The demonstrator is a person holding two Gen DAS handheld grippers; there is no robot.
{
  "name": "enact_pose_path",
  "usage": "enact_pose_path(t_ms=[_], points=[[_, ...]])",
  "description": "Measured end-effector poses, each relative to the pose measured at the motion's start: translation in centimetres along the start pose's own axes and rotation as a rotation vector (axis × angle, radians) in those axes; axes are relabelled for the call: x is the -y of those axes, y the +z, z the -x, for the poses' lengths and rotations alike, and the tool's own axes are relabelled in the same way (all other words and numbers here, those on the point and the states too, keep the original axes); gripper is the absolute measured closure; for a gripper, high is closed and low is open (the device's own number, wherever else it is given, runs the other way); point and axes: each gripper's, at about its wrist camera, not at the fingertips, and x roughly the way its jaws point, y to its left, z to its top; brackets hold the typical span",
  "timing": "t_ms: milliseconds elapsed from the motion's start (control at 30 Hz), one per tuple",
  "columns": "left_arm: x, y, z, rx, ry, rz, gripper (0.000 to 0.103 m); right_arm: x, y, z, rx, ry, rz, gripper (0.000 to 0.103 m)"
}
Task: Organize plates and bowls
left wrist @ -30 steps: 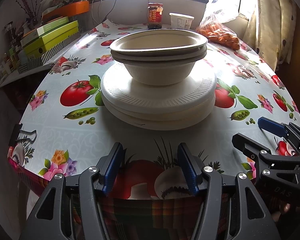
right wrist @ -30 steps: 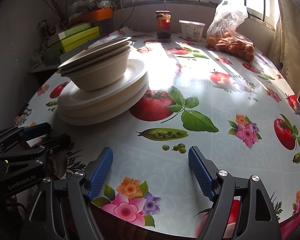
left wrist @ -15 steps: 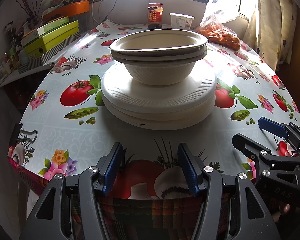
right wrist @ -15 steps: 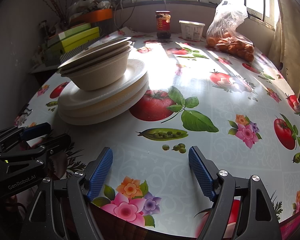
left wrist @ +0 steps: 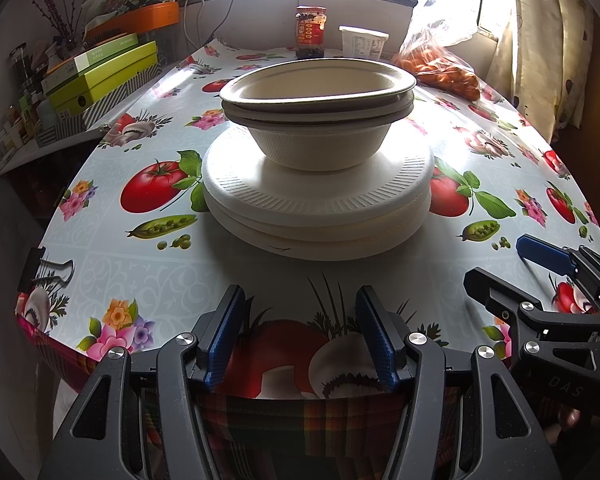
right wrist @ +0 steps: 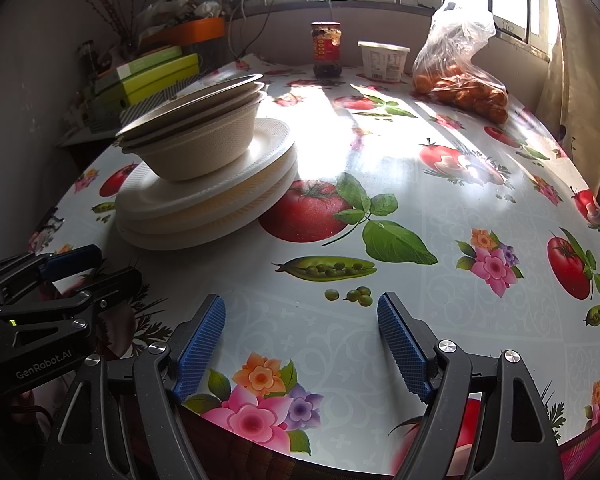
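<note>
Left tongs (left wrist: 296, 332) gaped wide, holding nothing, low at the near edge of the surface (left wrist: 260, 272). Right tongs (right wrist: 300, 340) likewise spread and empty. Neither had shifted over the last second; nothing changed. Beyond them, nested bowls (left wrist: 318, 120) sat on the stacked plates (left wrist: 316, 208), one pile. That fits a finished stack or one awaiting sorting.
</note>
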Motion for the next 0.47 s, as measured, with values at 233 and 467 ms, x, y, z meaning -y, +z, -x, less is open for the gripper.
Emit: enact_pose_path(t_ms=[233, 467], points=[[-0.04, 0.02, -0.01, 0.0, 0.0, 0.0, 0.044, -0.01, 0.0, -0.01, 0.0, 0.0, 0.0, 0.023], [0.04, 0.03, -0.01, 0.0, 0.0, 0.0, 0.043, -0.01, -0.01, -0.02, 0.0, 0.0, 0.0, 0.023]])
